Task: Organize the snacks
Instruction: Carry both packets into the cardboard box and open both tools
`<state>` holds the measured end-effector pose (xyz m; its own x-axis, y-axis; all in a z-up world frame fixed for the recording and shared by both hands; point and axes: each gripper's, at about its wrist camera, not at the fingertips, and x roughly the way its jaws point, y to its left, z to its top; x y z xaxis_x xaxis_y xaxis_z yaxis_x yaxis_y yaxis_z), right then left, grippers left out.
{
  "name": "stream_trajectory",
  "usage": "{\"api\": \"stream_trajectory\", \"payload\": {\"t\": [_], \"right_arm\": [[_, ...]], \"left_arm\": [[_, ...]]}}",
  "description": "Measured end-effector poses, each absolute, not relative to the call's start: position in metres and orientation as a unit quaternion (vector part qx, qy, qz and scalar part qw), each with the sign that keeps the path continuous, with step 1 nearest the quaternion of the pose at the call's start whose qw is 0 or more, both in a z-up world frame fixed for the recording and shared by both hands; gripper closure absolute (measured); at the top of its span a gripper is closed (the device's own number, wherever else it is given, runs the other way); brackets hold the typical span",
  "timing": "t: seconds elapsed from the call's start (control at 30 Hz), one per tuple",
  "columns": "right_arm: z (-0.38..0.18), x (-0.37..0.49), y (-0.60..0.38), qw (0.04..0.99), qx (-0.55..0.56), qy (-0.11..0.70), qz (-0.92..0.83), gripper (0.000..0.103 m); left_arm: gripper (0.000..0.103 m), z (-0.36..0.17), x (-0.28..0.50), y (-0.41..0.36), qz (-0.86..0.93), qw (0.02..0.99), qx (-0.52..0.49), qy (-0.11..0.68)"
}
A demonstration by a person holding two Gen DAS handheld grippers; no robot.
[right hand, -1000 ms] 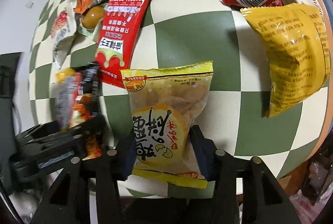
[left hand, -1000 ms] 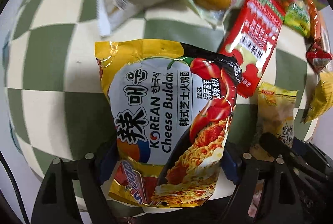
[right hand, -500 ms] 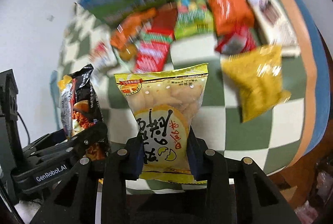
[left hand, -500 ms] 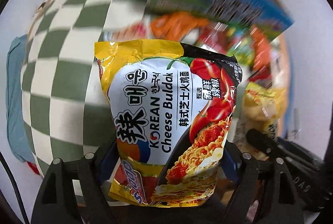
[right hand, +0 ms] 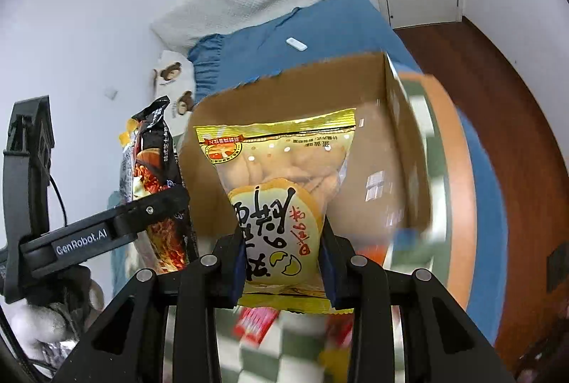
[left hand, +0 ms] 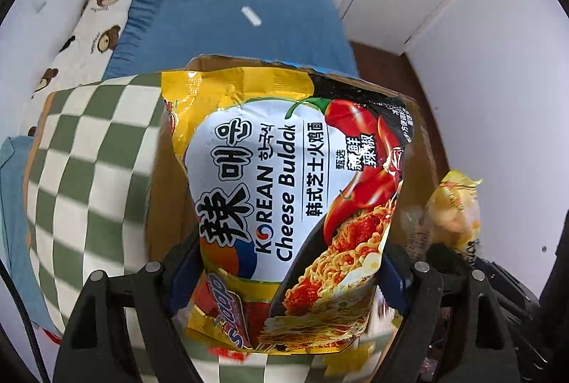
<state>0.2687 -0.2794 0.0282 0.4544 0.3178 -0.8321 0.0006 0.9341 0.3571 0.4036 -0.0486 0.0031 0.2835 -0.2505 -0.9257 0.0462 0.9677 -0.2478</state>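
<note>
The left gripper (left hand: pixel 284 276) clamps the noodle packet (left hand: pixel 284 191); the right gripper (right hand: pixel 282 269) clamps the egg-crisp bag (right hand: pixel 277 205); the cardboard box (right hand: pixel 370 148) gapes at twelve o'clock; side-by-side bags may snag its rim.

The noodle packet (left hand: pixel 284 198) reads "KOREAN Cheese Buldak". At nine o'clock in the right wrist view, the left gripper (right hand: pixel 106 230) reads "GenRobot.AI".

Left gripper (left hand: pixel 290 280): matte black plastic arms at frame bottom, blue pads (left hand: pixel 181 271), round silver screws, thin black cable at lower left edge. Right gripper (right hand: pixel 282 267): same black build, blue pads, silver screws. White "GenRobot.AI" marking on the left gripper's arm, left of right-wrist frame.
</note>
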Motion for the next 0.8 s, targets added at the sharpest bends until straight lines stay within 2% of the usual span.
{"api": "stream_trajectory", "payload": {"t": [0.17, 0.3, 0.6, 0.67, 0.7, 0.73, 0.8], "right_arm": [[-0.004, 0.362, -0.281, 0.816, 0.152, 0.550, 0.093, 0.067], [-0.032, 0.411, -0.282, 0.796, 0.140, 0.582, 0.092, 0.067], [-0.077, 0.447, -0.275, 0.764, 0.120, 0.626, 0.096, 0.064], [-0.086, 0.454, -0.275, 0.759, 0.117, 0.634, 0.095, 0.054], [-0.090, 0.458, -0.271, 0.757, 0.111, 0.637, 0.092, 0.041], [-0.094, 0.463, -0.270, 0.755, 0.108, 0.641, 0.088, 0.024], [-0.096, 0.466, -0.275, 0.752, 0.116, 0.643, 0.087, 0.013]], "left_arm": [[0.020, -0.052, 0.476, -0.065, -0.074, 0.761, -0.071, 0.640], [0.021, -0.086, 0.500, -0.074, -0.067, 0.736, -0.076, 0.670], [0.020, -0.124, 0.523, -0.075, -0.065, 0.711, -0.079, 0.696], [0.019, -0.124, 0.523, -0.073, -0.052, 0.717, -0.066, 0.692], [0.016, -0.123, 0.523, -0.070, -0.047, 0.720, -0.064, 0.689], [0.008, -0.121, 0.523, -0.068, -0.044, 0.723, -0.066, 0.686], [0.006, -0.115, 0.522, -0.064, -0.045, 0.727, -0.071, 0.681]]}}
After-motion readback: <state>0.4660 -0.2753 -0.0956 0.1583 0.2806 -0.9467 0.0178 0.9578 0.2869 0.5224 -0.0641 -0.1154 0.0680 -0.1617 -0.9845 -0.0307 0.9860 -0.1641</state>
